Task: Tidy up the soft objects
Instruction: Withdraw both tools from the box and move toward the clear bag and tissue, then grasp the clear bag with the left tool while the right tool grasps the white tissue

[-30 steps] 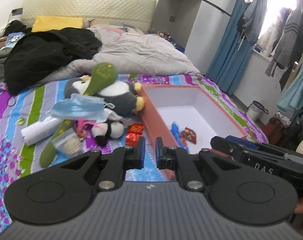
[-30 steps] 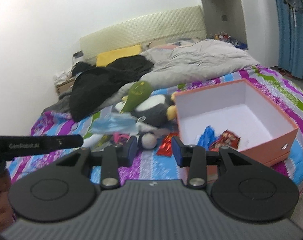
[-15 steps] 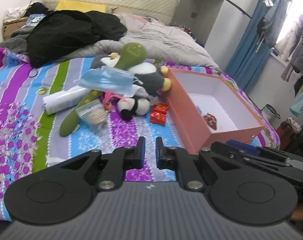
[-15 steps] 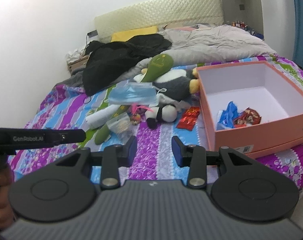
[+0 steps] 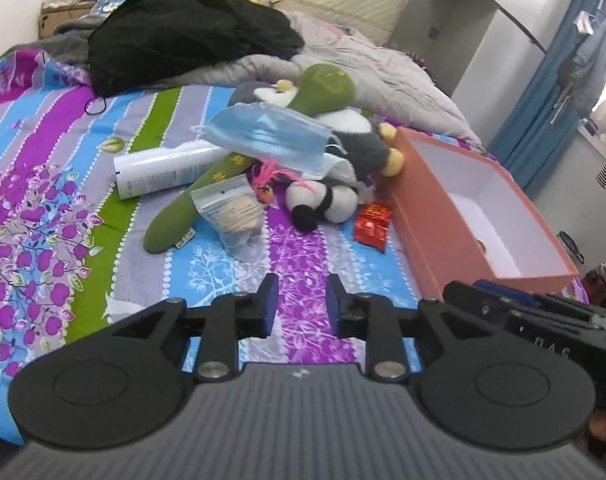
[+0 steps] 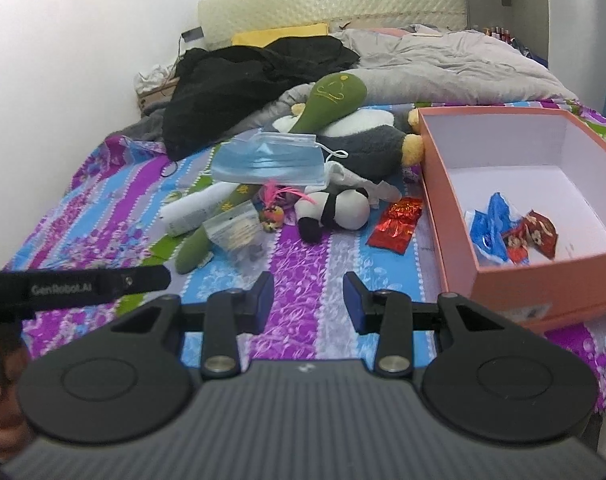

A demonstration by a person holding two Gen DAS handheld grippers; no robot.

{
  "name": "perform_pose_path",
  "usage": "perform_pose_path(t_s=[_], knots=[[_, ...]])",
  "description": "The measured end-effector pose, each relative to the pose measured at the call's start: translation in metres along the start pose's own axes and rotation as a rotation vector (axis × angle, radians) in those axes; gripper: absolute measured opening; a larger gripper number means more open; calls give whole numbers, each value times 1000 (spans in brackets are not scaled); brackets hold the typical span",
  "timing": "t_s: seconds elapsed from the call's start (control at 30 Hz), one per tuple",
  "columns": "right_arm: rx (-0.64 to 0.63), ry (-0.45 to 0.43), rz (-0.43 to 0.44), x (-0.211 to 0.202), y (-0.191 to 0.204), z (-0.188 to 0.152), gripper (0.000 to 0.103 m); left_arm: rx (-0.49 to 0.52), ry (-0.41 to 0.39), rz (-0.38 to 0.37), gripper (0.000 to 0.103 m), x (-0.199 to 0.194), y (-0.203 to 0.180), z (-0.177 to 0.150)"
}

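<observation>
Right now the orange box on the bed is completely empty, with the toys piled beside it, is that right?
Not quite. The orange box is not empty: the right wrist view shows a blue wrapper and red packets inside. The toys do lie piled beside it.

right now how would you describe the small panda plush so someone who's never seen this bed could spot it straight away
Find the open orange box on the striped bedspread and look just left of it, past the red foil packet. The small panda plush lies there, in front of the big grey penguin plush. It is the only black-and-white toy in the pile, and much smaller than the penguin and the long green plush.
</observation>
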State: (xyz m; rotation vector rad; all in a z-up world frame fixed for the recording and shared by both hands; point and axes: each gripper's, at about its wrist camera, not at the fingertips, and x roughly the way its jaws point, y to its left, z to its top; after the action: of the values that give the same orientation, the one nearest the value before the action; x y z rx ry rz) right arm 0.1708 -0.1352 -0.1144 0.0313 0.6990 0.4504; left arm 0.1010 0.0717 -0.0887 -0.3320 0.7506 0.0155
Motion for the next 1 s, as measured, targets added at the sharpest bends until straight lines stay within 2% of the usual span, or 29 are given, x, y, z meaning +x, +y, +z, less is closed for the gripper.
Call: perform_pose_path(t_s=[0.27, 0.53, 0.73, 0.9, 1.0], knots=[[-22, 49, -21, 70, -7, 16, 41, -56, 21, 5, 32, 73, 32, 10], [-72, 69, -56, 133, -14, 36, 41, -136, 23, 40, 54, 134, 56, 17], [-127, 41, -94, 170, -16, 59, 41, -201, 25, 78, 68, 162, 67, 24], [-202, 1, -139, 195, -12, 75, 41, -271, 35, 93, 69, 179, 73, 24], [-225, 12, -147, 212, -14, 80, 40, -321, 20, 93, 69, 184, 76, 25]])
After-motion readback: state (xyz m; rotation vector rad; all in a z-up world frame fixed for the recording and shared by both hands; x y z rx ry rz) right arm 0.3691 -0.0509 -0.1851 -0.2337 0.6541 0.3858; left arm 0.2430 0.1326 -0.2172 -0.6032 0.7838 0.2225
